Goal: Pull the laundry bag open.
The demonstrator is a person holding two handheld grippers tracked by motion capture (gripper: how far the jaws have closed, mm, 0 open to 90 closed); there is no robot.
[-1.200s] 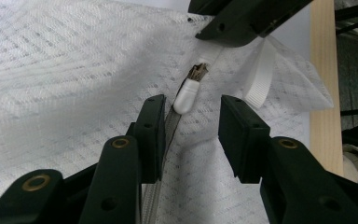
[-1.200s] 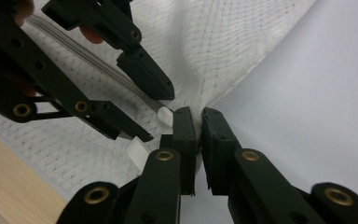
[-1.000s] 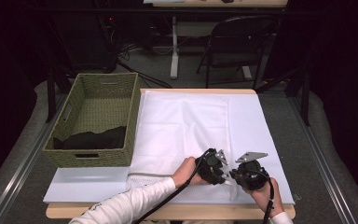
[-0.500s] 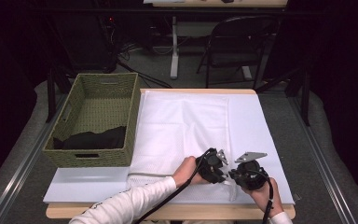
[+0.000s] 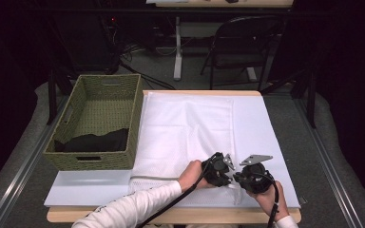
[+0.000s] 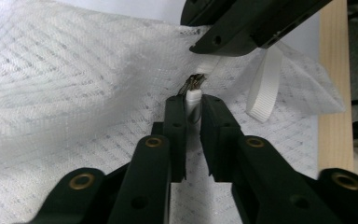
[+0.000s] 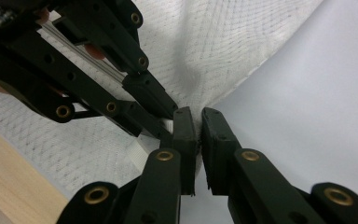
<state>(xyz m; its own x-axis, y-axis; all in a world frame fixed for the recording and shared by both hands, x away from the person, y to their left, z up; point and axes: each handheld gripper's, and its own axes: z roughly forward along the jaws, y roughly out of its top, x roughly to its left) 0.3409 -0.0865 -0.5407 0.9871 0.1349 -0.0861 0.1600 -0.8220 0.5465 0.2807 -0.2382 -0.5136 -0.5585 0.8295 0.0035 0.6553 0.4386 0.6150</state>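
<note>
At table's near edge: two grippers [image 5: 217, 172] [image 5: 248, 178], apparently pinching one mesh bag [image 5: 185, 128]

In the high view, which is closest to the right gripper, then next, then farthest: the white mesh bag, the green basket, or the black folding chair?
From the right gripper:
1. Mesh bag: right under it, on the table.
2. Basket: far left side of the table.
3. Chair: beyond the table's far edge, on the floor.

room: dark — grey floor [image 5: 347, 180] | folding chair [image 5: 240, 42] behind wooden table [image 5: 195, 92]
</note>
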